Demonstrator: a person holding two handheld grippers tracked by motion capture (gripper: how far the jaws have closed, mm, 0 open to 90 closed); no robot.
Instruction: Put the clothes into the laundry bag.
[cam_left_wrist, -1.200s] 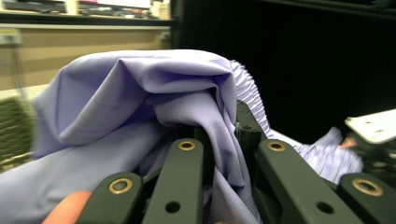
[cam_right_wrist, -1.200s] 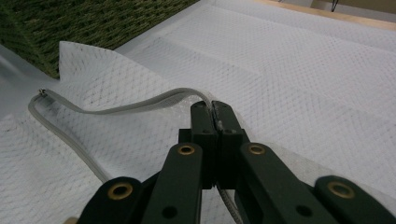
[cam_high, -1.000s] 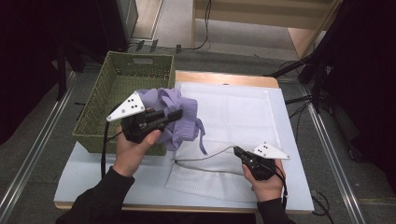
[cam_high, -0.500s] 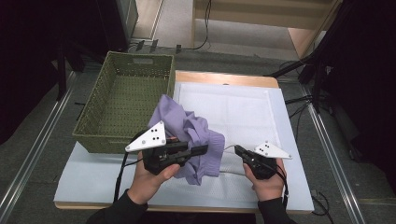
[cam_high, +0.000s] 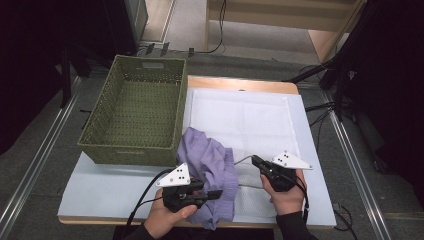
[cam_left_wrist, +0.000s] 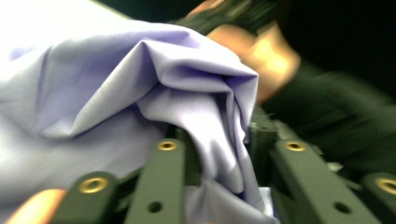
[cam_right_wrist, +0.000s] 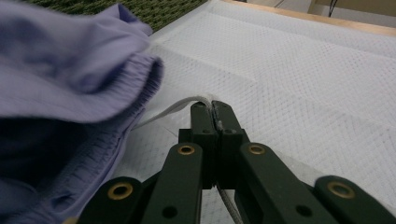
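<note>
Carried from the basket (cam_high: 131, 120), the lavender garment (cam_high: 212, 170) sits between the left gripper (cam_high: 212, 194)'s just-opening jaws; right gripper (cam_right_wrist: 215, 112) shows a drawstring (cam_right_wrist: 177, 105) pinched tight.

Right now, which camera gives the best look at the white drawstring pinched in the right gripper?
The right gripper view: the drawstring runs from the shut fingers toward the purple garment. The high view shows it as a thin white line beside the right gripper. The left gripper view shows mostly bunched garment.
</note>
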